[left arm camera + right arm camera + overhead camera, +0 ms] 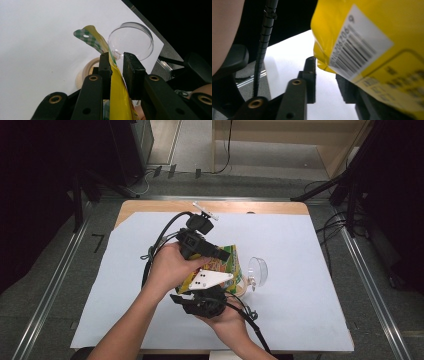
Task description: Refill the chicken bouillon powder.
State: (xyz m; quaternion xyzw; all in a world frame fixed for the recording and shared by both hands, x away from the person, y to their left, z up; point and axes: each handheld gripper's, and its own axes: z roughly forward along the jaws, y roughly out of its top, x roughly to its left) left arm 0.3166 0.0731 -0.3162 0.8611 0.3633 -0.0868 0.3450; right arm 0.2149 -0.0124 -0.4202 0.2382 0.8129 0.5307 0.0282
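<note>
While the yellow packet (pixel 226 261) is held above the middle of the white sheet (pixel 300 310), the work seems to be in its middle part, not at its end.

Packet: a yellow snack pouch with a green checked top edge; it hangs in the air between the two grippers, over the tape roll (pixel 86 72) and just beside the clear plastic bowl (pixel 258 271).

Left gripper (pixel 117 65): its jaws stand on both sides of the packet's upper part. The left jaw touches the foil, but a small gap stays at the right jaw, so I cannot tell if the pinch is firm.

Right gripper (pixel 325 80): the jaws are apart, and the packet's back side with the barcode label (pixel 359 50) lies over the right jaw. I judge that it does not grip yet.

Done, as far as I can see: the packet is lifted from the table and brought near the bowl, with both grippers at it.

Left to do, in my judgement: the top seal with the hanging hole (pixel 86 36) looks closed, and the bowl looks empty. So the opening of the packet, and probably the pouring into the bowl, are not done.

Bowl: it lies tilted on the sheet, the open side turned partly to the packet.
</note>
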